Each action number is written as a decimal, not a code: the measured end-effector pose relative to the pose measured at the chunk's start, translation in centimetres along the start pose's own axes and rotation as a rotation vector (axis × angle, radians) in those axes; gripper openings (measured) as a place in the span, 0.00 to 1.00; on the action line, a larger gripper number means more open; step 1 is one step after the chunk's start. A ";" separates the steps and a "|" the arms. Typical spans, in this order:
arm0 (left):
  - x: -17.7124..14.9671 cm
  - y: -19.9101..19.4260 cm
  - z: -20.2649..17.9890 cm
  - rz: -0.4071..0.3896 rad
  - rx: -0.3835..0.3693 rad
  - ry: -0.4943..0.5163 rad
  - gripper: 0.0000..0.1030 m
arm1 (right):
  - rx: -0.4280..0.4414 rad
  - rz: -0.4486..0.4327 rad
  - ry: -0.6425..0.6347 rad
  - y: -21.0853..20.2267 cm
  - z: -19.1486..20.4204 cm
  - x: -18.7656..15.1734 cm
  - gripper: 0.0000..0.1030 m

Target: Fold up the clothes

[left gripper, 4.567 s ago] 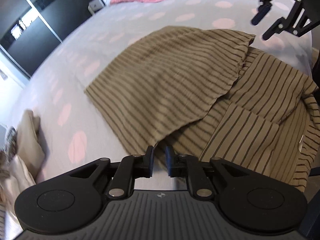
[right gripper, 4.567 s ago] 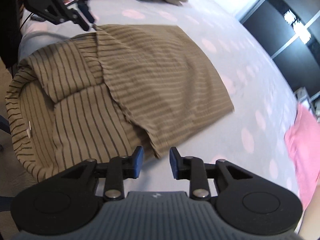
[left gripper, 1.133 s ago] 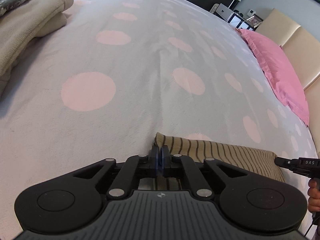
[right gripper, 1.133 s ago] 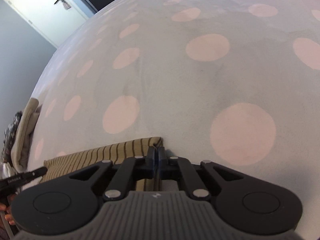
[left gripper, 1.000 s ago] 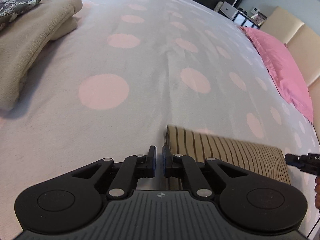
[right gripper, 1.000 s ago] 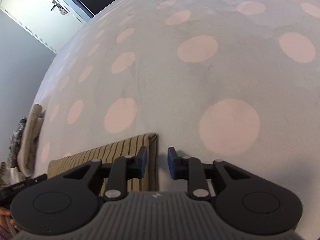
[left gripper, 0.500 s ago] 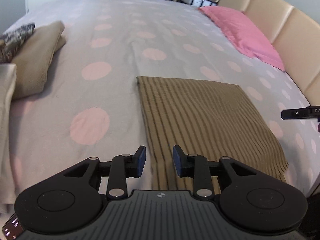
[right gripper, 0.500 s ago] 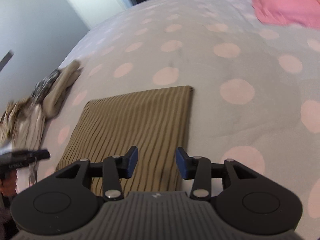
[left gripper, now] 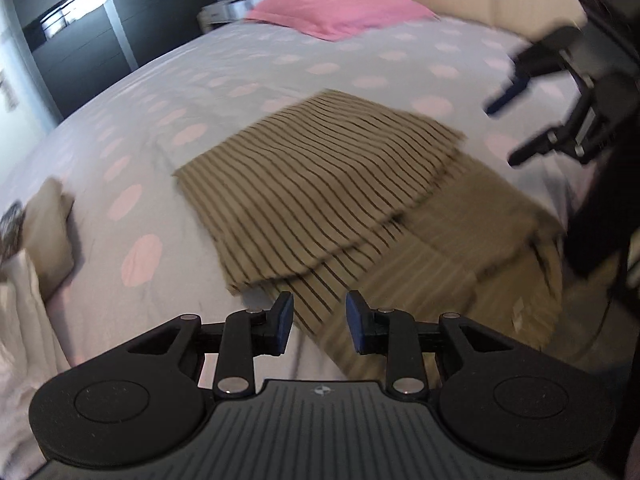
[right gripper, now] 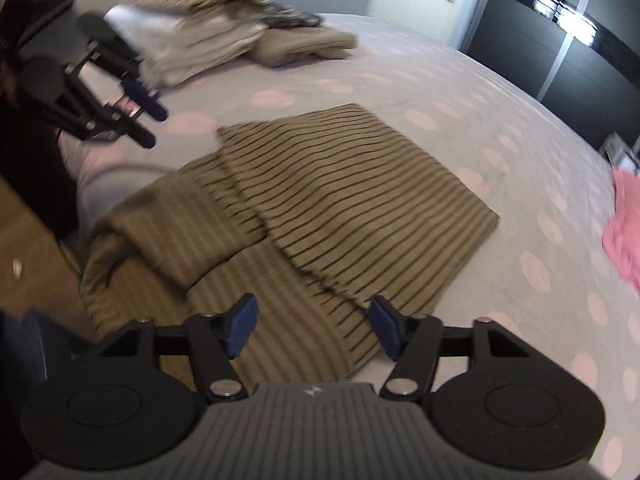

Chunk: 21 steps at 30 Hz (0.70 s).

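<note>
Now striped garment (left gripper: 320,184) lies folded (both hand-held grippers empty).

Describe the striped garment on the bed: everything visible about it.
The striped garment is tan, soft-looking cloth with thin dark stripes. It lies on the dotted bedspread, its far part doubled over in a flat, roughly square layer, its near part rumpled and hanging over the bed's edge, with a small pale tag. Neither tool touches it.

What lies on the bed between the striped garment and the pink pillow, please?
Only bare polka-dot bedspread lies between the striped garment and the pink pillow, as the left wrist view shows.
</note>
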<state>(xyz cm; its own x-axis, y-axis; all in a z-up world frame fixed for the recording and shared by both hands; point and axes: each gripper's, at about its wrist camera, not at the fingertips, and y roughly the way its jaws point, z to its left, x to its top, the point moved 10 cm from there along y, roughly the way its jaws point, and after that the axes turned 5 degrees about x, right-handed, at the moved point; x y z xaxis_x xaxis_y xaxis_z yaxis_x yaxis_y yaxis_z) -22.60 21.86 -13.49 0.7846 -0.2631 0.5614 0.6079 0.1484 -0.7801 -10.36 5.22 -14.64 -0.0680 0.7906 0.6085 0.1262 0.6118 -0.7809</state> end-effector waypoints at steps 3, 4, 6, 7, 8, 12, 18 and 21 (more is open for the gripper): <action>-1.2 0.0 -2.3 0.010 0.005 0.124 0.26 | -0.006 0.033 -0.110 0.4 2.6 -0.7 0.70; -1.6 0.0 -3.1 0.012 0.007 0.164 0.26 | -0.007 0.044 -0.146 0.4 3.4 -1.0 0.70; -2.1 -0.1 -4.4 0.003 0.014 0.244 0.26 | -0.003 0.062 -0.216 0.6 4.9 -1.6 0.70; -2.3 -0.2 -5.1 -0.004 0.013 0.283 0.26 | -0.002 0.072 -0.251 0.7 5.6 -1.9 0.70; -2.6 -0.3 -5.8 -0.008 0.010 0.321 0.26 | -0.004 0.085 -0.284 0.9 6.3 -2.3 0.70; -4.2 0.0 -8.6 -0.009 0.018 0.493 0.26 | 0.004 0.144 -0.416 1.6 8.9 -4.2 0.70; -7.5 1.1 -12.3 -0.034 0.126 0.812 0.26 | -0.009 0.205 -0.559 2.9 11.4 -6.7 0.72; -8.9 1.6 -13.3 -0.046 0.175 0.935 0.26 | -0.024 0.224 -0.633 3.3 12.1 -7.7 0.81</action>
<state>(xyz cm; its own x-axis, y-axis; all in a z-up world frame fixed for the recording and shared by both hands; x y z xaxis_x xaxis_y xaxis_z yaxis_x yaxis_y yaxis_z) -30.25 11.81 -23.44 0.3899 -0.9172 0.0828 0.7050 0.2394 -0.6676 -21.44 1.48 -23.60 -0.6037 0.7646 0.2259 0.2267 0.4363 -0.8708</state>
